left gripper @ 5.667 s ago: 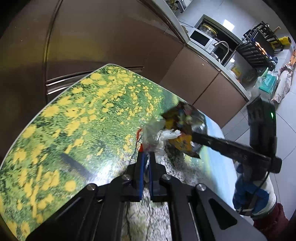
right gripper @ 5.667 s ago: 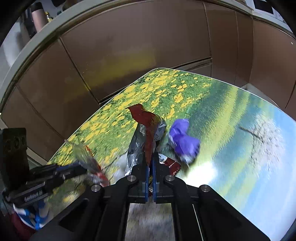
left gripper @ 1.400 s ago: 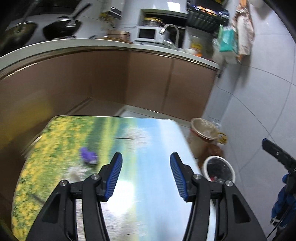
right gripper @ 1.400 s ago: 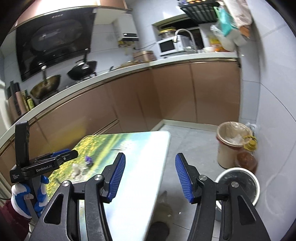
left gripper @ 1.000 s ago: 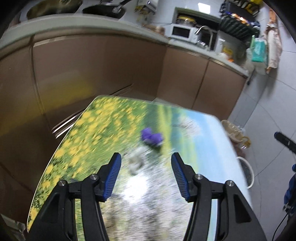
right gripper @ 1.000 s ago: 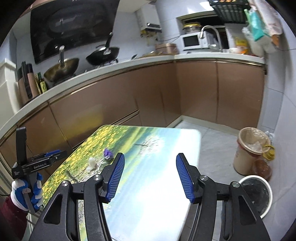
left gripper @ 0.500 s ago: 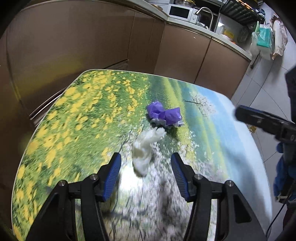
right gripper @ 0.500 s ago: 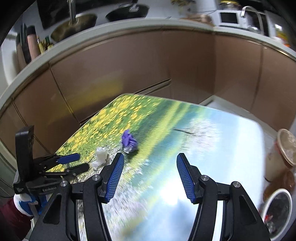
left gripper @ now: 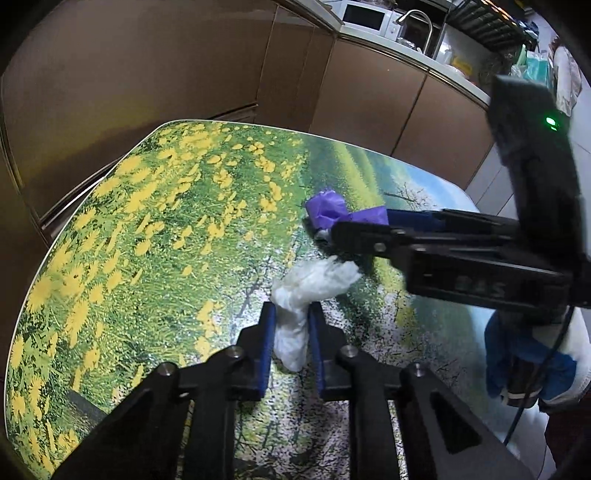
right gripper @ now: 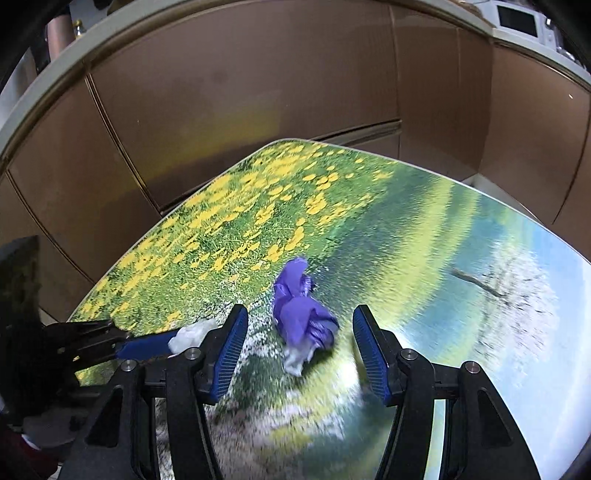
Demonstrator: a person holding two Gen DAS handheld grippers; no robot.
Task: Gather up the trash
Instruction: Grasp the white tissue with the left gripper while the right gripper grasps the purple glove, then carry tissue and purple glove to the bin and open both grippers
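White tissue wad (left gripper: 295,325) pinched in left claw (left gripper: 290,332), purple glove (right gripper: 301,317) between wide right claw (right gripper: 297,354) tips

No words or numbers clear enough to read. Raised marks on side of right gripper (left gripper: 334,236), seen upside down, too blurry to make out.

Home kitchen; brown cabinets (left gripper: 369,85), microwave (left gripper: 364,16), sink tap (left gripper: 413,22) on counter (left gripper: 424,55).
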